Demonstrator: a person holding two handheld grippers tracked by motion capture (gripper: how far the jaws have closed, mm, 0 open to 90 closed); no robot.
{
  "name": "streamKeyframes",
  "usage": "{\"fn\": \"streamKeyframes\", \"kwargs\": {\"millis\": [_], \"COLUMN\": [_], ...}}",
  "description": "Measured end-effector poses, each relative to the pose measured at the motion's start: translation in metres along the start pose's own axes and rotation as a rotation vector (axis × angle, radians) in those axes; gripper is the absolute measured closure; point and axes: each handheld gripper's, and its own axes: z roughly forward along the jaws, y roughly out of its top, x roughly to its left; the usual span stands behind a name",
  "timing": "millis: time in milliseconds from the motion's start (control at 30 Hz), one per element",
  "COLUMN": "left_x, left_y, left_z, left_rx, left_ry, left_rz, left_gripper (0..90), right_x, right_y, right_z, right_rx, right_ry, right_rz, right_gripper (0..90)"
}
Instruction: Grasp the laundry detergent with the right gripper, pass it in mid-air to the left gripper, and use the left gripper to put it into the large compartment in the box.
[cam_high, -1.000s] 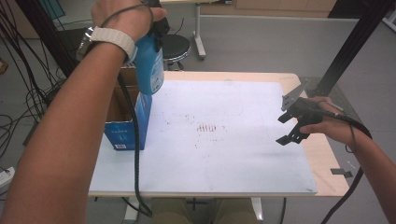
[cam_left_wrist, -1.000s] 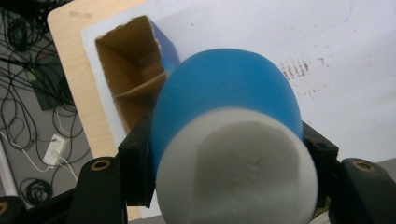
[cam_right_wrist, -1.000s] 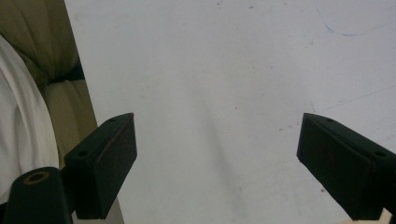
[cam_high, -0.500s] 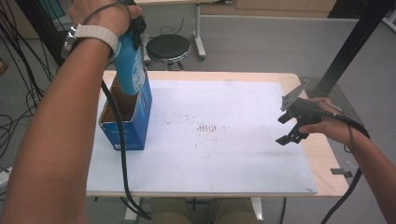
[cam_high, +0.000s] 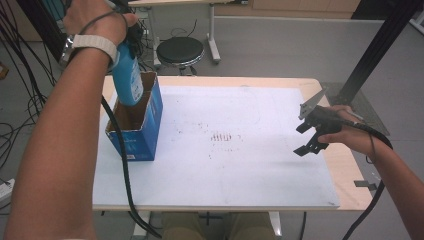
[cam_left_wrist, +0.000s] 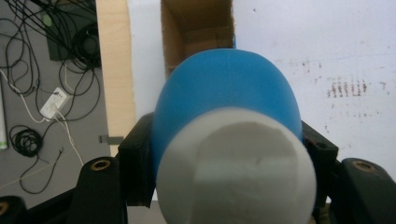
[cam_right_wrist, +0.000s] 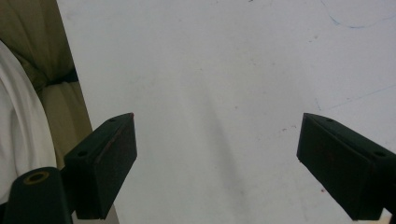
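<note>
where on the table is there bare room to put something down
The white sheet is bare from the blue box at its left across to the right tool, apart from faint marks mid-sheet. The crowded spot is the left edge, where the left tool holds the blue bottle over the open box.

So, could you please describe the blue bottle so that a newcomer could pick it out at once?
Start at the white sheet covering the table, then find the open blue carton at its left edge. The blue bottle hangs upright over the carton's mouth, clamped in the left tongs. Its white cap sets it apart.
</note>
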Motion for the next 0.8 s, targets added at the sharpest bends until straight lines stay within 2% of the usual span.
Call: {"fn": "streamKeyframes", "kwargs": {"millis": [300, 800], "left_x": [0.011, 0.021], "left_y": [-0.002, -0.009], "left_z": [0.024, 0.073], "left_rx": [0.000, 0.024], "left_ry": [-0.011, -0.023], "left_rz": [-0.026, -0.032], "left_gripper": [37.4, 37.4], "right_x": [-0.001, -0.002], "right_y": [0.000, -0.002], "right_z": [0.004, 0.009], "right_rx": [0.000, -0.006], "right_ry": [-0.002, 0.006], "right_rz": [0.007, 0.020], "right_gripper": [12.1, 11.9]}}
